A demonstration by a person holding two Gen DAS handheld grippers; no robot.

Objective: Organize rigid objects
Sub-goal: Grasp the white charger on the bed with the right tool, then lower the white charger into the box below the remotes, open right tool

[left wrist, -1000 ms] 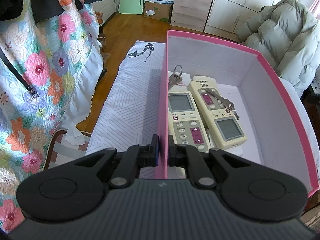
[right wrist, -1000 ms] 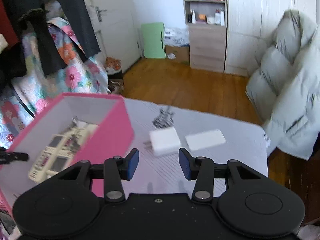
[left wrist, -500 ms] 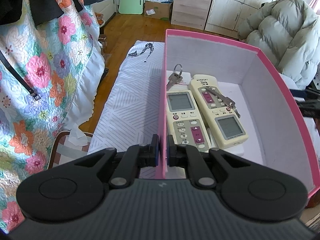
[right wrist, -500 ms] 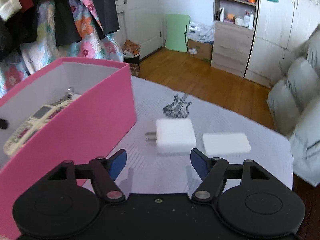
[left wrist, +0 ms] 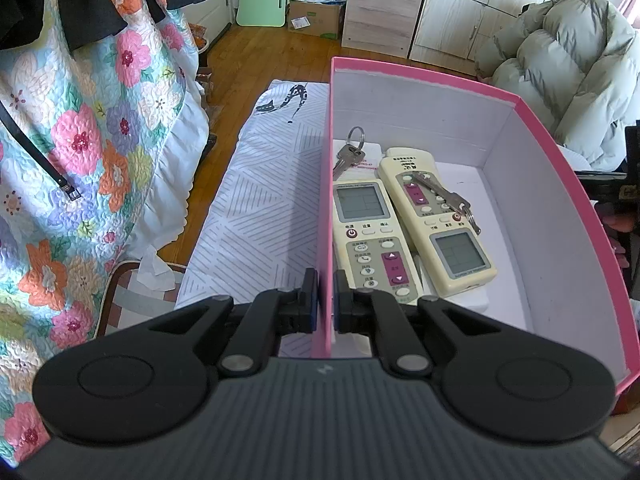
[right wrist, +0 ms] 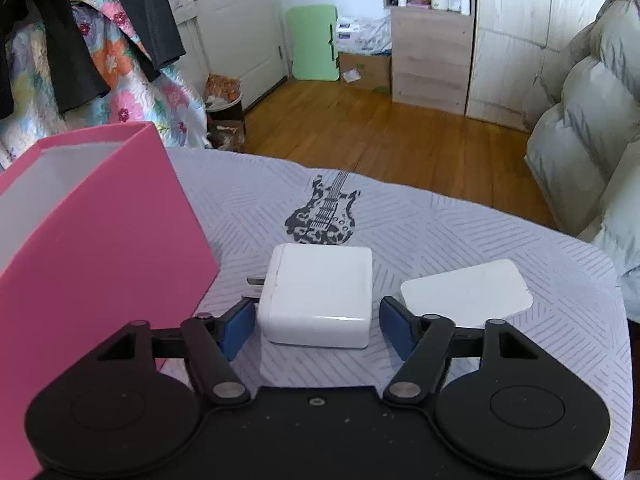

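Right tool (right wrist: pixel 317 322): jaws closing, pads not yet touching white charger (right wrist: pixel 320 294); card (right wrist: pixel 466 294) at 3 o'clock, snag risk. Left tool (left wrist: pixel 326 298): clamped on pink box (left wrist: pixel 560 168) wall; may tip.

A pink box (left wrist: pixel 560 184) holds two cream remotes (left wrist: pixel 372 240) and keys (left wrist: pixel 352 152); a white charger (right wrist: pixel 318 294) and flat white card (right wrist: pixel 466 292) lie just outside.

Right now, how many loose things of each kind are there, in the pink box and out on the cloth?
Remote controls: 2, one beside the other, in the pink box
Keys: 2, one on the box floor, one across a remote
White charger: 1, on the cloth
Flat white card: 1, on the cloth
Total: 6
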